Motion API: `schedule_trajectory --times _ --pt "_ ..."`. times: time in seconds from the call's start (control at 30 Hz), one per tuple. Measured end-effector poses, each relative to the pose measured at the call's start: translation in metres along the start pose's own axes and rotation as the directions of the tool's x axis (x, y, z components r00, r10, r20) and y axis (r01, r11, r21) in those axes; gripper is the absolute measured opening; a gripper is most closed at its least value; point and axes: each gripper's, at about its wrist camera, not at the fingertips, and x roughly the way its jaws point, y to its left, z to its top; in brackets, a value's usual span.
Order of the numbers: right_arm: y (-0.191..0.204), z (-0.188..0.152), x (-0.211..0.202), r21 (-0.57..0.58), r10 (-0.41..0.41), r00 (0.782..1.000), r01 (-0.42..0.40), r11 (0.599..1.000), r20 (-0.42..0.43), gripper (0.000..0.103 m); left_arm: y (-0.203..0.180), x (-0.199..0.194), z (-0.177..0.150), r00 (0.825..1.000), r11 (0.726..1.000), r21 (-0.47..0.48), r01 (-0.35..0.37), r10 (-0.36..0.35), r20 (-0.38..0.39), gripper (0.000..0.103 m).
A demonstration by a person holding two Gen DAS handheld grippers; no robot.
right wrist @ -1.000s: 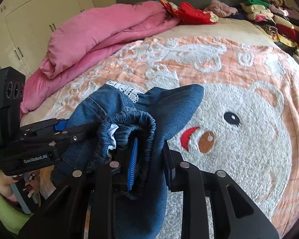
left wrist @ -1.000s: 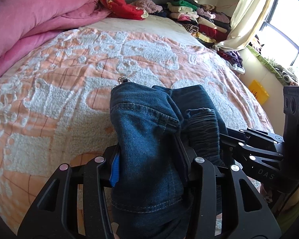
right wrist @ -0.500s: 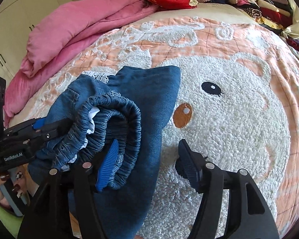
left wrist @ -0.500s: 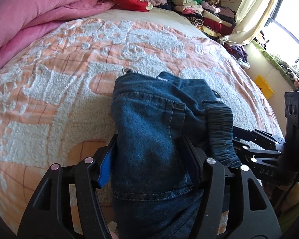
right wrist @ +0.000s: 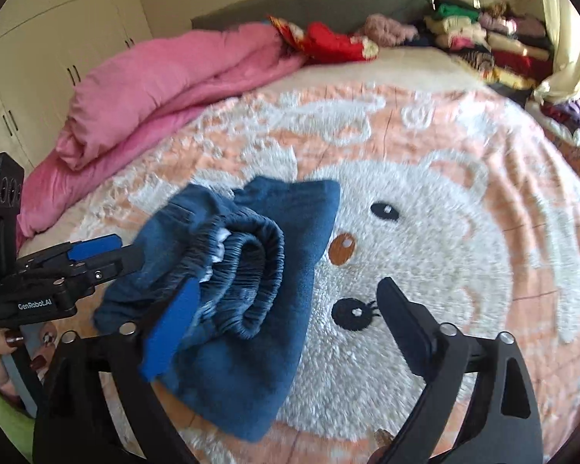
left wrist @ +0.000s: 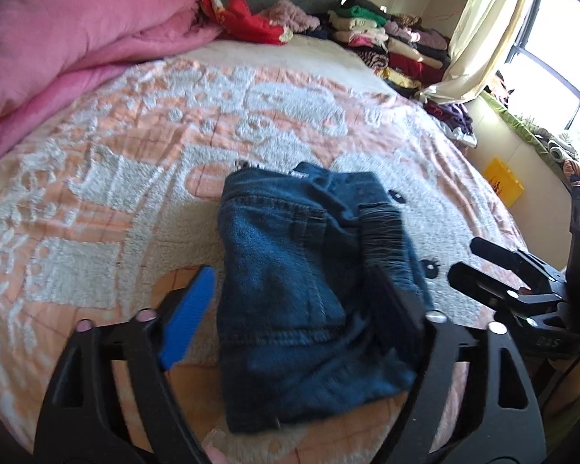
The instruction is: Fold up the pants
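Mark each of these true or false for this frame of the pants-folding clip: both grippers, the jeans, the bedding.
1. The jeans lie folded on the bed cover. True.
2. The left gripper is clamped on the denim. False: its jaws have just been opening and stand apart, the fabric loose between the fingers.
3. The right gripper is open. True; its jaws have just been opening.
4. The pink duvet covers the jeans. False: it is bunched at the far side.

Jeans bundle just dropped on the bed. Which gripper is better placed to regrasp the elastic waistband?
Right, probably. The right gripper, jaws just opened, has the rolled waistband beside its blue pad. The left gripper, also just opened, straddles the jeans body.
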Motion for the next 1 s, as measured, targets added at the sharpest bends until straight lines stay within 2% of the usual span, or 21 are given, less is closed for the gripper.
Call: schedule_trajectory --times 0.1,0.33,0.53,0.83,1.0 --pt "0.006 -0.005 -0.023 -0.033 -0.023 0.999 0.024 0.999 0.044 0.098 -0.007 -0.021 -0.005 0.999 1.0 0.012 0.002 -0.002 0.033 0.093" --pt "0.019 -0.02 -0.07 -0.086 -0.06 0.99 0.071 0.994 0.128 0.098 -0.021 -0.056 -0.025 0.997 0.999 0.036 -0.015 0.012 0.073 0.093" --pt "0.029 -0.04 -0.094 -0.109 -0.076 0.985 0.094 0.99 0.156 0.098 -0.022 -0.074 -0.048 0.997 0.999 0.033 -0.027 0.025 0.079 0.093" --pt "0.034 -0.084 -0.088 -0.078 -0.116 0.991 0.121 0.99 0.069 0.098 -0.012 -0.072 -0.09 0.998 0.998 0.025 -0.052 0.052 0.023 0.093" --pt "0.033 -0.094 -0.085 -0.059 -0.127 0.991 0.129 0.99 0.041 0.098 -0.012 -0.067 -0.101 0.999 0.998 0.022 -0.051 0.052 -0.005 0.093"
